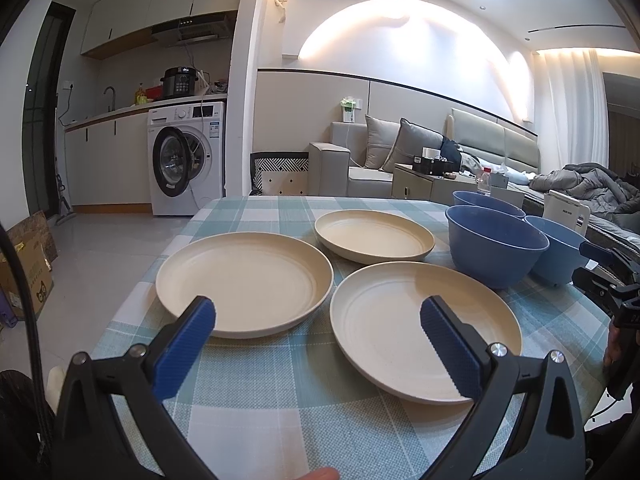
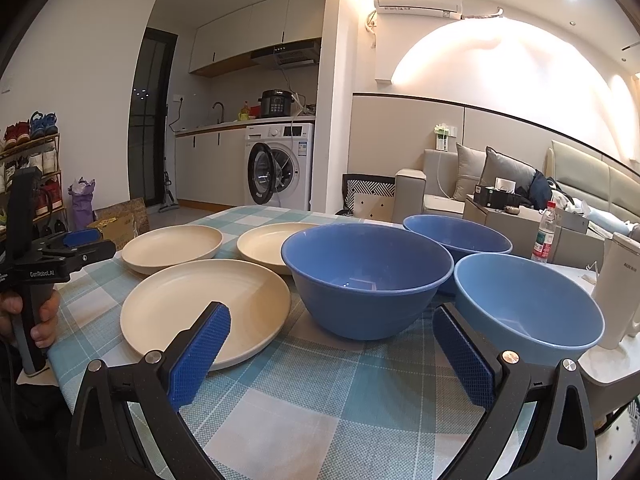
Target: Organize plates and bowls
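Plates [image 1: 244,280] apart, bowls [image 2: 370,276] clustered, left gripper [image 1: 318,332], right gripper [image 2: 332,340] both released

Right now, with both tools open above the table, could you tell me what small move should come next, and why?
Probably ease the left tool forward and close on the near rim of the nearest cream plate: all three plates lie separate and unstacked, and that rim sits closest between its open jaws.
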{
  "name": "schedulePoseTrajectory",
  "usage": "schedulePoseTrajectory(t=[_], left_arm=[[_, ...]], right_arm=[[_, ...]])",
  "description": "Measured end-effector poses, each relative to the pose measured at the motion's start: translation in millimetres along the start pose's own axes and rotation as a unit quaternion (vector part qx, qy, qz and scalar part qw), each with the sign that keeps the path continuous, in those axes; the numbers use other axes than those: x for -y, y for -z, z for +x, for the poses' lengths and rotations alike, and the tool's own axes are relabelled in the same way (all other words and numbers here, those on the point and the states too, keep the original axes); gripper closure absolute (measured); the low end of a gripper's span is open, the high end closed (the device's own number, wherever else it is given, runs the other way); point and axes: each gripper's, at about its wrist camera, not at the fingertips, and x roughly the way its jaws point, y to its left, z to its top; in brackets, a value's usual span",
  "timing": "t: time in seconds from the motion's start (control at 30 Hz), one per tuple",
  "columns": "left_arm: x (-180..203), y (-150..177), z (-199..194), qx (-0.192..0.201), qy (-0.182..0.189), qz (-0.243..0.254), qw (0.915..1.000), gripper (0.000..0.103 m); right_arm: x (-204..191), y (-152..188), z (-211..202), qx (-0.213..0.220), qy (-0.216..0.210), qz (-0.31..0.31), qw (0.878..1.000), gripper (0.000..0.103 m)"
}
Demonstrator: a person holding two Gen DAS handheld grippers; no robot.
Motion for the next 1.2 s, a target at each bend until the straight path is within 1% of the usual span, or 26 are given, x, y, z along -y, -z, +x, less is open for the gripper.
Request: schedulePoseTrajectory(t=[0.33,0.63,1.2], left_arm=[[0.2,-0.3,-3.1,0.0,-0.012,0.0,0.9999,0.0],[-2.0,-1.8,-1.7,-0.002,-0.009,-0.004,0.9999,0.0],[-0.6,-1.7,-0.1,-0.004,-0.012,0.0,0.9999,0.0]], right_arm=[[0.0,0.6,2.1,0.002,0.002,-0.002,1.0,0.0],[-0.1,0.7,2.7,-0.006,0.005,0.0,1.0,0.0],[-1.8,1.3,2.6,-0.001,0.006,-0.005,1.0,0.0]])
